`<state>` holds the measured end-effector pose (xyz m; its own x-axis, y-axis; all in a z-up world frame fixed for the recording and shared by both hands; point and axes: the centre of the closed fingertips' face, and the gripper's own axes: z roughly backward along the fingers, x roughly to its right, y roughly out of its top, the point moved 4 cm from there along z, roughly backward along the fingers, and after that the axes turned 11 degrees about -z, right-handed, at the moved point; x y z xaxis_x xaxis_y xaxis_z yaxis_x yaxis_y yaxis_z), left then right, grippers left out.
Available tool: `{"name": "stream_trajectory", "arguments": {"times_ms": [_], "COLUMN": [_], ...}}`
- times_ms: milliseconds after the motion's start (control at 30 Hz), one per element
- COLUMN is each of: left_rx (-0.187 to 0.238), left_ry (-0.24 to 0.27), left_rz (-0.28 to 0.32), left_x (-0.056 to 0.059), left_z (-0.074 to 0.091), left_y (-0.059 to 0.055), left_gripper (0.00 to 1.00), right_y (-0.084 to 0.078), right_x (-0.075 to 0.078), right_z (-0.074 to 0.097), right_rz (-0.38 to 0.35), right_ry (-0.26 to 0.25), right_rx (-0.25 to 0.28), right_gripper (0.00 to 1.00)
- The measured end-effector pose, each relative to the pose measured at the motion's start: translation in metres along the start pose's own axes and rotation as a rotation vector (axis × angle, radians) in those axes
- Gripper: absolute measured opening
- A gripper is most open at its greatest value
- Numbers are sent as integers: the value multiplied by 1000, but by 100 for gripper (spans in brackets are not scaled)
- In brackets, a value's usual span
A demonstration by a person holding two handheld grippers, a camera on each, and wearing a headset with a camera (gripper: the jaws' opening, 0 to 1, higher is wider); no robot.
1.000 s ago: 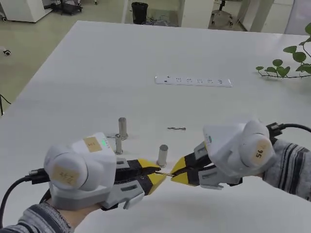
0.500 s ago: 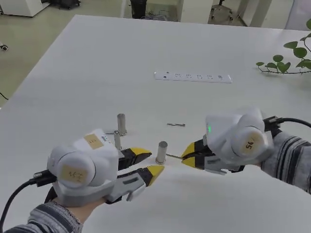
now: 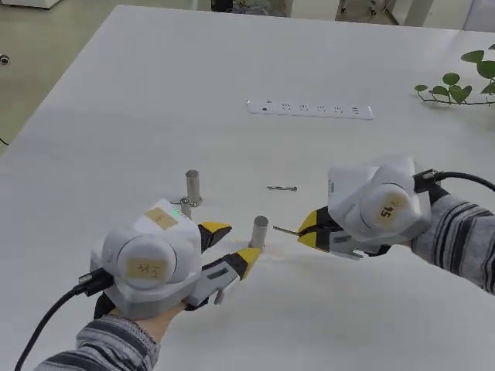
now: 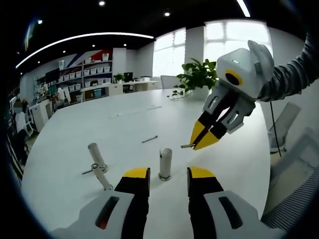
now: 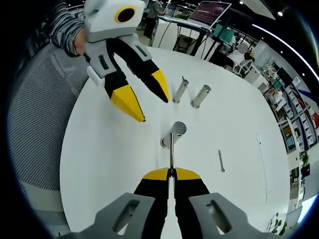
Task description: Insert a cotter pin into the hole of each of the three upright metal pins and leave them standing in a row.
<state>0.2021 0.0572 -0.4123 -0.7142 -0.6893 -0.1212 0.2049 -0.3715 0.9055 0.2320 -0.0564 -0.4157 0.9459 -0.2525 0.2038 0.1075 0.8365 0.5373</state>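
Pins (image 4: 165, 162) (image 4: 95, 154) (image 4: 102, 177): three upright; right gripper (image 3: 304, 230) clamps one cotter pin (image 3: 286, 229), left gripper (image 3: 238, 240) gapes empty.

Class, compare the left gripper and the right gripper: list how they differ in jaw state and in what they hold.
The left gripper has its jaws open; the right gripper has its jaws shut. The left gripper holds nothing; the right gripper clamps a cotter pin. Shared: yellow-tipped jaws, both pointing at the near metal pin from opposite sides.
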Motion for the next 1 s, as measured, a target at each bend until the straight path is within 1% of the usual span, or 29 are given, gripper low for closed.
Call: {"name": "stream_trajectory", "arguments": {"times_ms": [167, 367, 533, 600, 633, 700, 733, 800, 1000], "left_rx": [-12, -29, -35, -41, -37, -37, -48, -56, -63], "left_ry": [-16, -9, -4, 6, 14, 14, 12, 19, 20], "left_rz": [-16, -11, 18, 9, 0, -1, 2, -12, -5], "left_x": [1, -1, -3, -3, -4, -3, -2, -2, -1], "left_z": [-10, -25, -35, -39, -40, -44, -46, -49, -56], "left_y": [-4, -7, -9, -9, -9, -10, -12, -13, -14], "left_gripper": [28, 27, 26, 24, 22, 22, 22, 20, 18], "right_y": [-4, -5, -3, -2, -2, -3, -2, -2, 0], "right_x": [5, 10, 10, 10, 10, 10, 10, 9, 10], "right_z": [-7, -13, -16, -18, -18, -19, -20, -20, -20], "right_rz": [3, 5, 11, 18, 19, 18, 18, 22, 33], "right_ry": [2, 2, 11, 13, 15, 16, 16, 18, 20], "right_rx": [-16, -21, -19, -22, -23, -24, -23, -24, -25], "right_gripper": [0, 0, 0, 0, 0, 0, 0, 0, 0]}}
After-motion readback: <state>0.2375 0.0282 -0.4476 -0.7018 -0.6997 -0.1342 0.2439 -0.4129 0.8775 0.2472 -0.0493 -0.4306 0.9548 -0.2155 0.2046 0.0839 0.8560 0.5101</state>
